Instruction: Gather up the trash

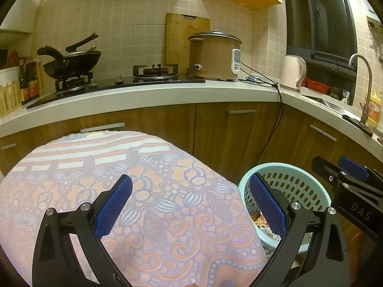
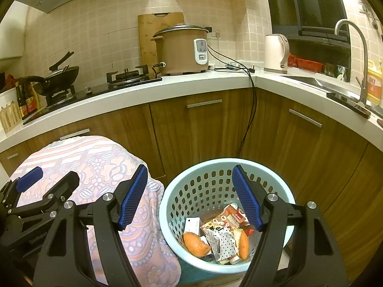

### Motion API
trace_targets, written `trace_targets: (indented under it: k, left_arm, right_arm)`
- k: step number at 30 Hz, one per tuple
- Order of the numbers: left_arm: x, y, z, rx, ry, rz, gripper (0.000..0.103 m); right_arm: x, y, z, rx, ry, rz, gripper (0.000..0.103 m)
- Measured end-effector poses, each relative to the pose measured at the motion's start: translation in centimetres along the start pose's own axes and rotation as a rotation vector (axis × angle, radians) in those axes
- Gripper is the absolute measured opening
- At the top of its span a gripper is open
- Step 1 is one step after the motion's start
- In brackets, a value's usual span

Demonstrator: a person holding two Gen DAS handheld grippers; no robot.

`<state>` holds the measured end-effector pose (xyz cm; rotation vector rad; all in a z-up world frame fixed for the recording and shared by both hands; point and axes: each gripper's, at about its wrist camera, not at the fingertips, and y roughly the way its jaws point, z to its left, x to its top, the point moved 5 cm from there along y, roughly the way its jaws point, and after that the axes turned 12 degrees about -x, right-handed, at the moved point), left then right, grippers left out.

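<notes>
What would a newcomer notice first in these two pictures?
First, the pale blue basket on the floor before the wooden cabinets, with orange peel and wrappers inside. Beside it, to its left, lies a pink patterned cloth. Both open grippers, left and right, hold nothing.

- The left gripper (image 1: 190, 205) is showing matte black linkage arms with triangular cut-outs, each joint carrying a round silver screw head.
- Its two pads (image 1: 112, 205) are wearing deep blue rubber with a fine waffle texture.
- The right gripper (image 2: 190, 197) is showing the same black frame and silver pivots, with ribbed blue pads (image 2: 134, 195).
- White lettering "DAS" is showing on the right gripper's black side in the left wrist view.
</notes>
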<state>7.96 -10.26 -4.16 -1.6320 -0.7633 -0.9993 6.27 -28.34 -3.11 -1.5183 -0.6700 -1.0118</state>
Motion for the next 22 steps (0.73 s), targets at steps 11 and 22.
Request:
trace_targets:
  k: [11,22]
  left_arm:
    - [0.4,-0.8,-0.2,-0.001,0.015,-0.027,0.095]
    - [0.9,-1.8,0.0,-0.026,-0.001,-0.024,0.095]
  right_arm:
    - [0.4,-1.1,0.3,-0.025,-0.032,-0.028,0.069]
    - [0.8,-2.2,-0.1,-0.031,-0.033,-0.036,0.069]
